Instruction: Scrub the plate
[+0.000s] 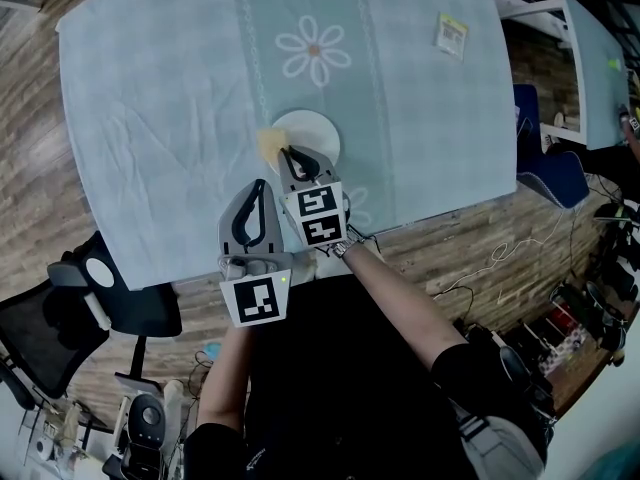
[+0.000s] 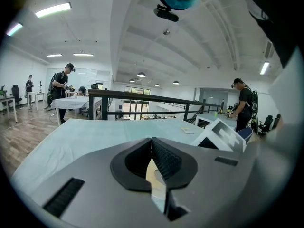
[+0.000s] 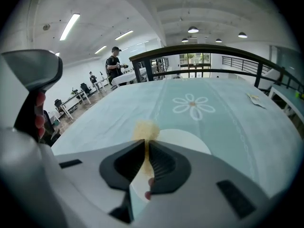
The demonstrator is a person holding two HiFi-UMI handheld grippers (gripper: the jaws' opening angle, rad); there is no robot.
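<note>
The head view looks steeply down from above the person onto the table [image 1: 150,128], taking in its near edge and both side edges. The left gripper [image 2: 152,139] view rides just behind closed jaws, raised and facing level across the cloth toward the far edge and a railing [image 2: 142,99]. The right gripper [image 3: 144,141] view sits close over the plate [image 3: 190,139], tilted down past the sponge [image 3: 145,127] pinched in its jaws. It shares plate, sponge, flower print [image 3: 192,105] and paper slip [image 3: 256,99] with the head view. The slip also shows in the left gripper view.
</note>
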